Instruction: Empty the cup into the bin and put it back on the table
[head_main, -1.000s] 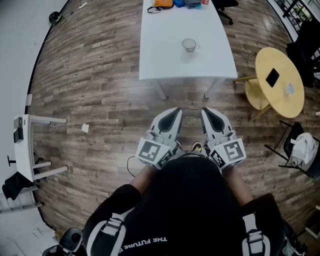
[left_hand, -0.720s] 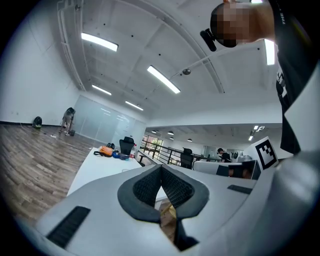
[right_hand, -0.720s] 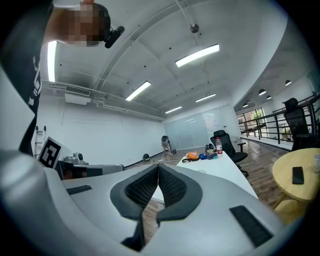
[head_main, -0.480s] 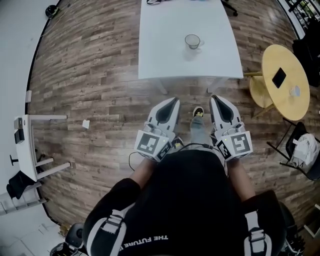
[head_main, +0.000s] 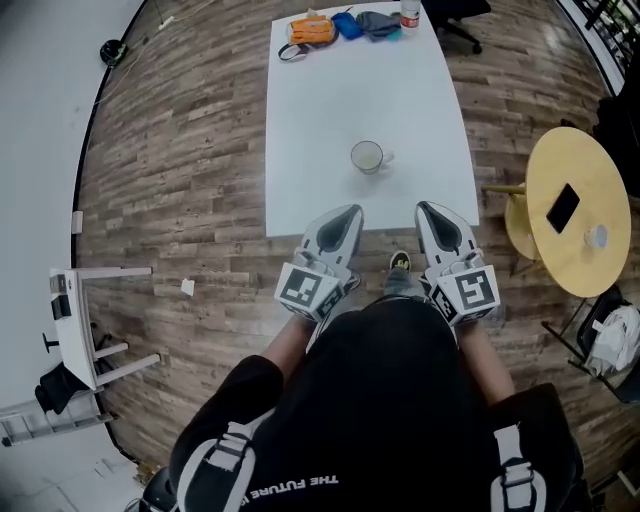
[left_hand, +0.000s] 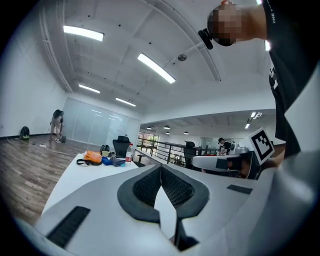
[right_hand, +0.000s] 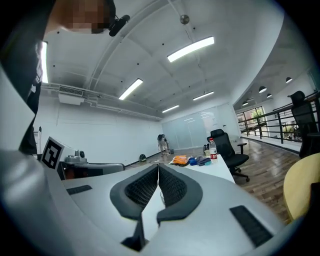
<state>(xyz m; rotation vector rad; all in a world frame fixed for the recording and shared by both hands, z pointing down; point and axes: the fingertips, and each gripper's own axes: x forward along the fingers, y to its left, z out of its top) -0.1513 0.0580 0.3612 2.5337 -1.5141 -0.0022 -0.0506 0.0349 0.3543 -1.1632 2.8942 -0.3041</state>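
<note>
We hold the left gripper and the right gripper side by side at the near edge of the white table. Both have their jaws pressed fully together, with nothing between them. The cup stands upright on the table's near half, about midway across its width and ahead of the gap between our two grippers. It looks a little nearer to the left gripper, while its handle sticks out toward the table's right edge, on the right gripper's side. We judge that the next move is a reach forward over the table's near edge, with the jaws opened first. No bin shows in any view. The black shirt reads "THE FUTURE", upside down to us. The bottle at the table's far end has a label too small to read.
</note>
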